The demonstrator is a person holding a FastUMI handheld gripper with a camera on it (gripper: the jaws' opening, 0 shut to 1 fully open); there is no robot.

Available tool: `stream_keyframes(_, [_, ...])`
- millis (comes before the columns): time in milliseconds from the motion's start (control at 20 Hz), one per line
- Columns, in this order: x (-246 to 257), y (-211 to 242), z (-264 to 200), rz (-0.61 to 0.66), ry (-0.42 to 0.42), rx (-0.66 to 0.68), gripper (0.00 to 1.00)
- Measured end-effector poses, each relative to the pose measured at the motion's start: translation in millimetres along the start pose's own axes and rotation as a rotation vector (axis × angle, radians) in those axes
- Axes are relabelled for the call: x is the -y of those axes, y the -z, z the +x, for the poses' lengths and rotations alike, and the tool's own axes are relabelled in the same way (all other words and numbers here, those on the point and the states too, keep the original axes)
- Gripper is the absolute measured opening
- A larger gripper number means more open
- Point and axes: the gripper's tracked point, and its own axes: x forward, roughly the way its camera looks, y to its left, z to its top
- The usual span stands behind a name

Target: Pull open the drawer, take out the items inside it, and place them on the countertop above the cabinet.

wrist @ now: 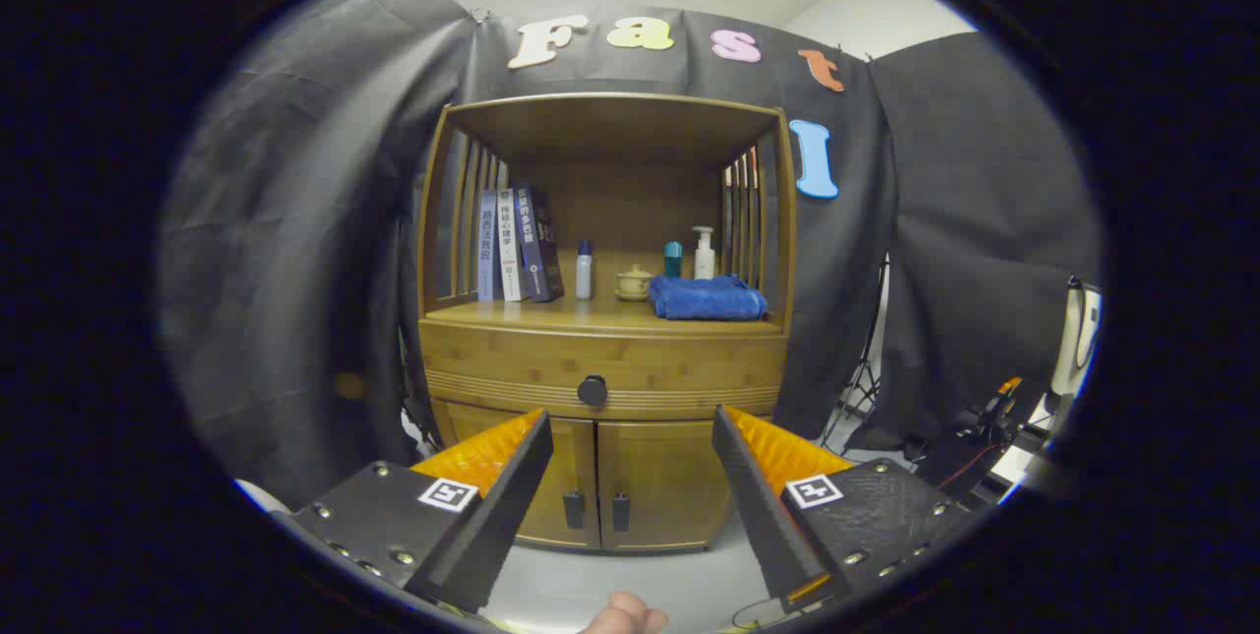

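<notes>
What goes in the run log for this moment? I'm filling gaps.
phase: approach | gripper: open, holding nothing | drawer: closed | knob: beyond fingers, untouched | countertop: blue towel, books

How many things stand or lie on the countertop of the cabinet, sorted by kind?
Books: 3
Bottles: 3, namely a small white bottle, a teal bottle and a pump bottle
Small lidded jar: 1
Blue towel: 1
Total: 8
The gripper is open, well short of the drawer knob.
</notes>
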Motion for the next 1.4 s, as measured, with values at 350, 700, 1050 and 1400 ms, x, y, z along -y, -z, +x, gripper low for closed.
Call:
stream_keyframes(350, [-21.3,-1.2,5.3,-0.032,-0.027,-0.006,0.98])
stream_keyframes(700, [-41.8,-5.6,4.7,-0.092,-0.033,-0.004,0.98])
stream_keyframes(1050, [-54.9,-9.6,-0.7,-0.114,-0.034,0.004,0.98])
stream_keyframes(1400, [-51.4,5.4,-3.1,-0.070,-0.010,-0.011,0.98])
